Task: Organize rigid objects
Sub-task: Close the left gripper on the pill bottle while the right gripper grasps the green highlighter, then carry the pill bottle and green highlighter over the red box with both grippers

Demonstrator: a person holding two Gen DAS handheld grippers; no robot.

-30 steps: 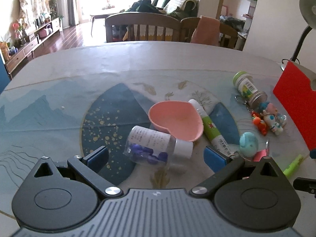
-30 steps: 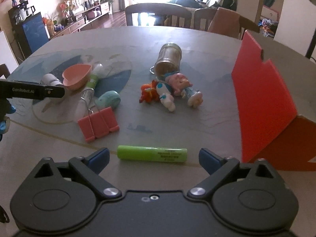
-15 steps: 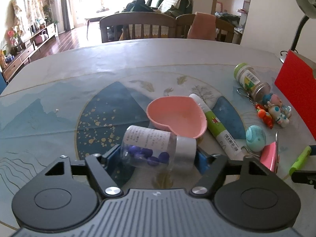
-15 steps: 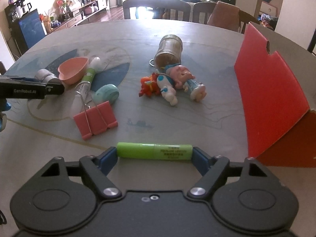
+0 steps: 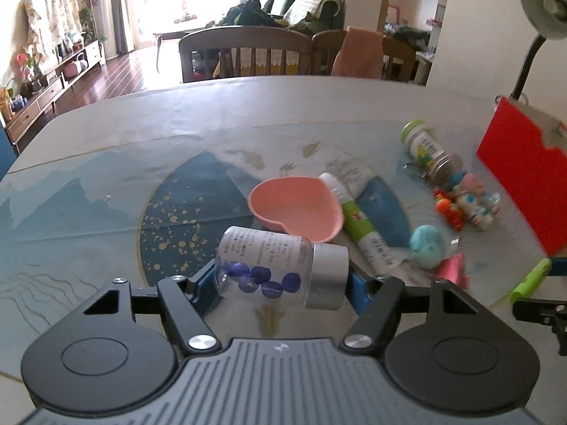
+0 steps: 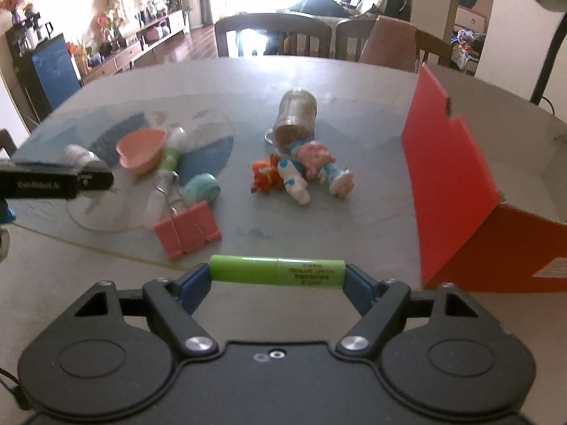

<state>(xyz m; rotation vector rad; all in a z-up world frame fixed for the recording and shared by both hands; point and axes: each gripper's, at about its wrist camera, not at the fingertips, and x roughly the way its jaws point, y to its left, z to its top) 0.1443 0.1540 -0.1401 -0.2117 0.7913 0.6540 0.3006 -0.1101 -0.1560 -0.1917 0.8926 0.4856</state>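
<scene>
Nearest in the left wrist view, the left claw (image 5: 281,283) points steeply down at the worktop (image 5: 248,113) and is clamped end to end on a clear bottle (image 5: 280,271): one blue pad presses its base, the other its silver cap. The bottle lies crosswise between the fingers, tilted a little, with dark blue beads inside and a printed label on top. It looks lifted just clear of the patterned cloth.

In the right wrist view, the right claw (image 6: 277,276) is angled downward too and grips a green highlighter (image 6: 276,271) by its two ends, the pen level across the gap.

Just beyond the bottle sits a pink heart-shaped dish (image 5: 296,207), with a green-and-white glue stick (image 5: 358,219) lying touching its right rim. Right of that are a teal egg-shaped thing (image 5: 427,246) and a pink binder clip (image 6: 187,230), close together.

Farther out, a cluster of small toy figures (image 6: 301,173) lies in a heap, and a spice jar (image 6: 296,117) rests on its side just behind them, its green lid pointing away.

At the right stands a red cardboard box (image 6: 450,177), its flap raised. Wooden chairs (image 5: 244,53) stand at the worktop's far edge.
</scene>
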